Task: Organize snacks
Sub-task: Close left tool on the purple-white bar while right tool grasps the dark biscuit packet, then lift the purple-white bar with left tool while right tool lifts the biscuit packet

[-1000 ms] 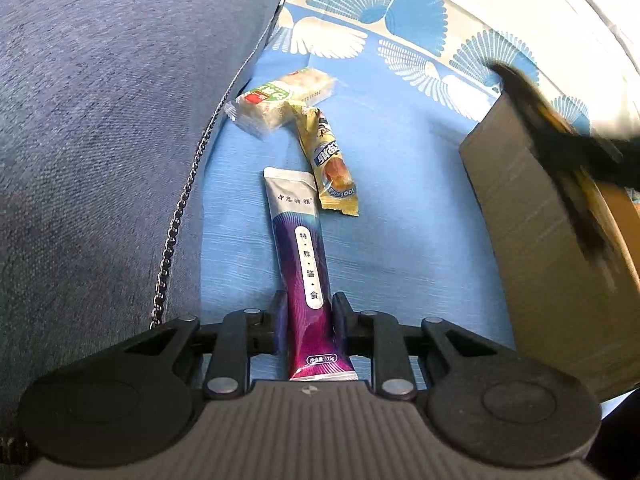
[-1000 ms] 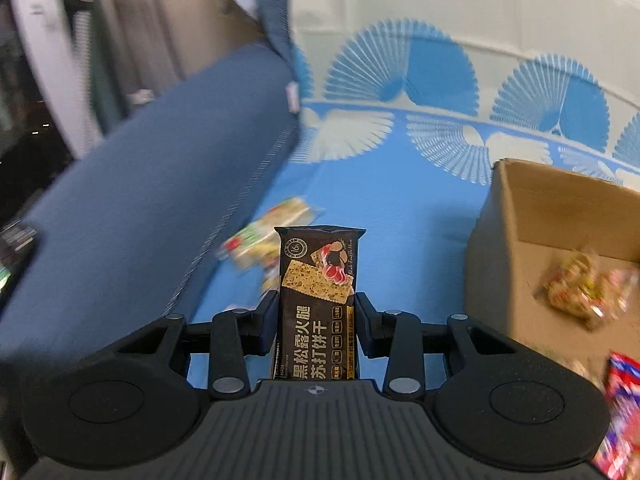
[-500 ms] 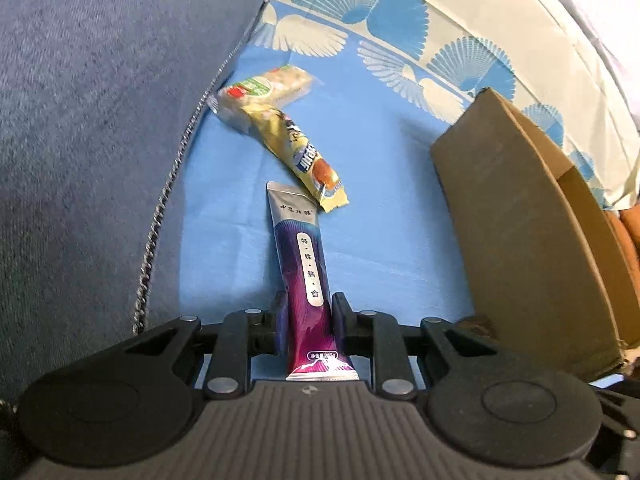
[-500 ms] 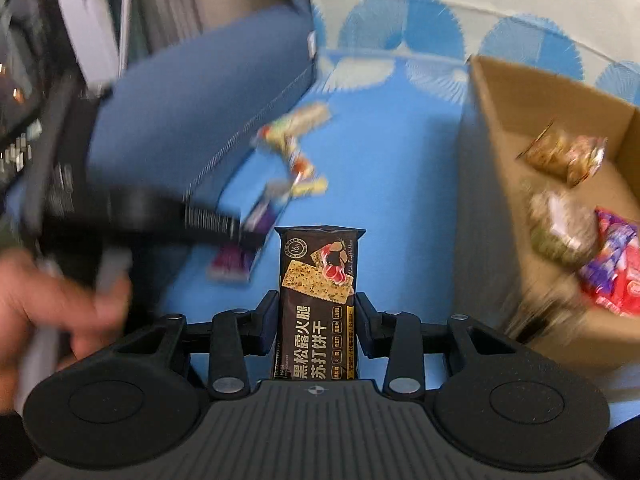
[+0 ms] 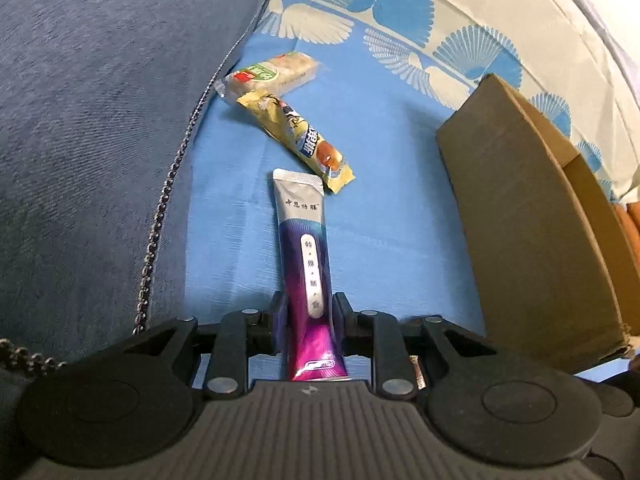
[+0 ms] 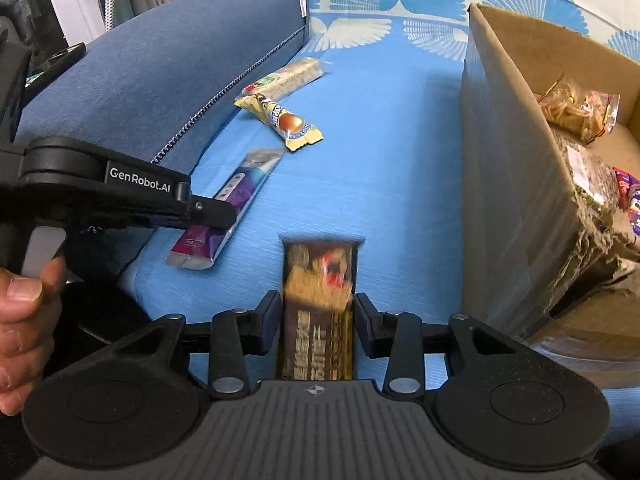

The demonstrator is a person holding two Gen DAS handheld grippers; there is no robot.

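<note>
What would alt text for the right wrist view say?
The right gripper clamps a dark cracker packet over a blue sheet. The left gripper holds a purple sachet; two snacks lie beyond, and a cardboard box of snacks stands right.

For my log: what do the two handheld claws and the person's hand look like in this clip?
Both are matte black plastic. Each wrist view shows a ribbed dark grey base with a small logo, two round hubs, silver rivets and linked bars ending in blue-tinted pads. From the right view, the left claw carries white "GenRobot.AI" lettering and a pale grey trigger. The left hand is bare; no sleeve or cable visible. The right claw matches.
</note>
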